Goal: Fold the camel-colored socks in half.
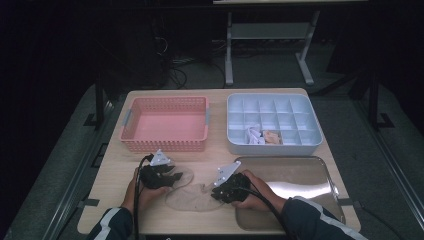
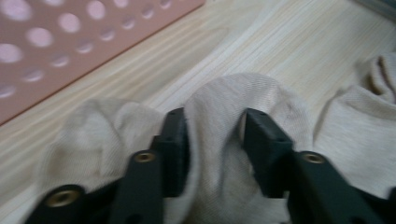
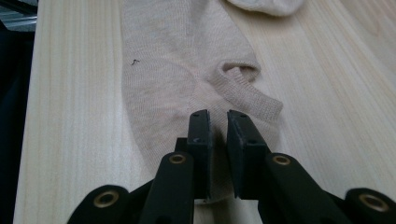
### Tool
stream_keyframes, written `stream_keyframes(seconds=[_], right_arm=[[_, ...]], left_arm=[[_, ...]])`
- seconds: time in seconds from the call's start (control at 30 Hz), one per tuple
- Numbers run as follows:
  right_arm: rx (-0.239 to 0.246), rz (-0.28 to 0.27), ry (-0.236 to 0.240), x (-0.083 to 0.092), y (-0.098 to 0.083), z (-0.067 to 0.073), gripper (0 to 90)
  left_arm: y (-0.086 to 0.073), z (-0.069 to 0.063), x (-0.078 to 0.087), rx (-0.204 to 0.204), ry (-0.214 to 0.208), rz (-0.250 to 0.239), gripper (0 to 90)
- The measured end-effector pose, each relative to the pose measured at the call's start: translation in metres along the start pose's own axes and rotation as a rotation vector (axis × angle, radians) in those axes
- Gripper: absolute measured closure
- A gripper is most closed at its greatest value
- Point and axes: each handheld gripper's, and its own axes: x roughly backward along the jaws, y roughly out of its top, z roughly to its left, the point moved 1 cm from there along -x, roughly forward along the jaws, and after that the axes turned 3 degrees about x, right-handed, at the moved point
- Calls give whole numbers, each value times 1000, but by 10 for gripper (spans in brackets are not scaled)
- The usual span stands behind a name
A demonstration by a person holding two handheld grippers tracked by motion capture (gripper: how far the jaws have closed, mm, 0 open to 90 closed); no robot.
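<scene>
A beige low-cut sock [image 1: 194, 198] lies flat on the wooden table between my two grippers. In the left gripper view a bunched fold of beige sock [image 2: 219, 91] bulges up between the two black jaws, and my left gripper [image 2: 212, 116] is shut on it. From above, that left gripper [image 1: 175, 177] sits just in front of the pink basket. My right gripper [image 3: 218, 116] hovers low over the heel end of the flat sock [image 3: 163, 70], its jaws a narrow gap apart and pressing on nothing. In the high view the right gripper [image 1: 215, 192] is at the sock's right end.
An empty pink basket [image 1: 165, 125] stands at the back left. A grey compartment box [image 1: 272, 122] at the back right holds a few rolled items [image 1: 256, 135]. A shiny metal tray [image 1: 300, 175] lies under the right forearm. The table's front edge is close behind both hands.
</scene>
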Motion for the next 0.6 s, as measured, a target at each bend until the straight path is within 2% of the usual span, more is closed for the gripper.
stream_keyframes(seconds=[0.1,0.2,0.27,0.33,0.47,0.57,0.6], right_arm=[[5,3,-2,1,-1,-1,785],[-4,4,1,1,-1,-2,785],[1,5,-4,2,-2,-3,785],[-1,3,-2,2,-2,-3,785],[-5,8,-3,3,-3,-4,785],[-6,14,-7,5,-3,-4,771],[-11,10,-6,5,-3,-5,770]], left_arm=[[9,-2,-9,-35,-23,3,773],[20,-7,-18,-71,-68,-9,822],[30,-12,-17,-82,-111,-74,811],[37,-18,-12,-106,-134,-131,810],[36,-20,3,-166,-137,-132,813],[29,-15,19,-151,-152,-158,766],[26,-13,24,-163,-138,-154,775]])
